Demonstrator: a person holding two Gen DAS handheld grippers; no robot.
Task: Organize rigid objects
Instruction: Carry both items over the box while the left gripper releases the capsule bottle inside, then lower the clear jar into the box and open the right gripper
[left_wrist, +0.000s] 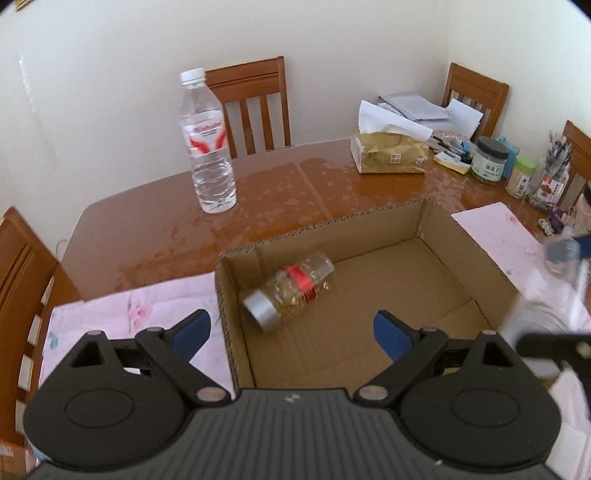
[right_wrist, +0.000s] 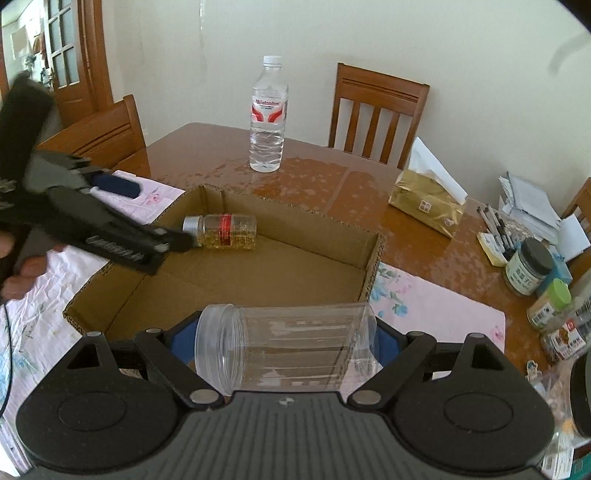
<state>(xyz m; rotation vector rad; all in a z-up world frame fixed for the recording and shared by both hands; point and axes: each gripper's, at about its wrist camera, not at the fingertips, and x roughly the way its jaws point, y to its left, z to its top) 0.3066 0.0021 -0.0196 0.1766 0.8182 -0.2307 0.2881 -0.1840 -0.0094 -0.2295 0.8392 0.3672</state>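
Cardboard box (left_wrist: 461, 236) set on pink floral cloth (left_wrist: 129, 314) over wooden table (left_wrist: 147, 229). Small bottle (left_wrist: 291, 291) with silver cap laid on its side inside box, near left wall. Left gripper (left_wrist: 291, 330) held spread wide above box, nothing between pads. Clear plastic jar (right_wrist: 284, 347) pinched sideways in right gripper (right_wrist: 284, 345) at box's near edge. Water bottle (left_wrist: 207, 144) stood upright beyond box.
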